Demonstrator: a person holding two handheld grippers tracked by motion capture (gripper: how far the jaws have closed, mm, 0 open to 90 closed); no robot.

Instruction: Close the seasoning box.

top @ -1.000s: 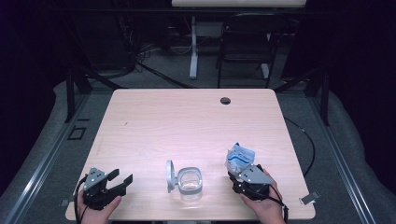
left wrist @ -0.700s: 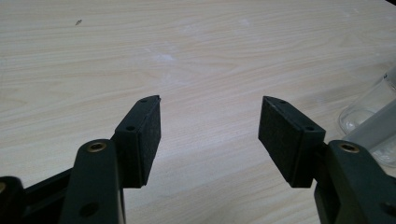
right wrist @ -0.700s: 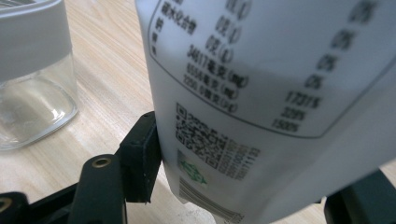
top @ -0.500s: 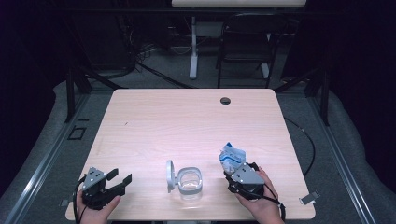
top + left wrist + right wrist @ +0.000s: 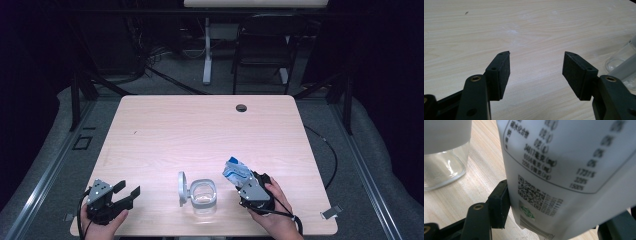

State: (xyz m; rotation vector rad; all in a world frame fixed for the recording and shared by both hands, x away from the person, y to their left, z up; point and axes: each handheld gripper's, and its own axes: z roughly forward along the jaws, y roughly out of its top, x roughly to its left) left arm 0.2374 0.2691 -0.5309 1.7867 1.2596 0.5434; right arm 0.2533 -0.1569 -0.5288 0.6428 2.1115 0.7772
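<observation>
the right gripper [image 5: 239,177] clasped a blue-and-white packet [image 5: 234,170] between its jaws, its printed label close before the right gripper view, just right of an open glass jar [image 5: 203,195] near the tabletop's [image 5: 200,130] front edge; the left gripper [image 5: 127,192], jaws spread wide and holding nothing, rested at the front left corner

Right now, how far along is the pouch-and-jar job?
Done: the jar stands open, its lid propped beside it. In hand: the right gripper clamps the white-and-blue pouch near the jar. Left: nothing visible inside the jar; left gripper open, idle.
</observation>
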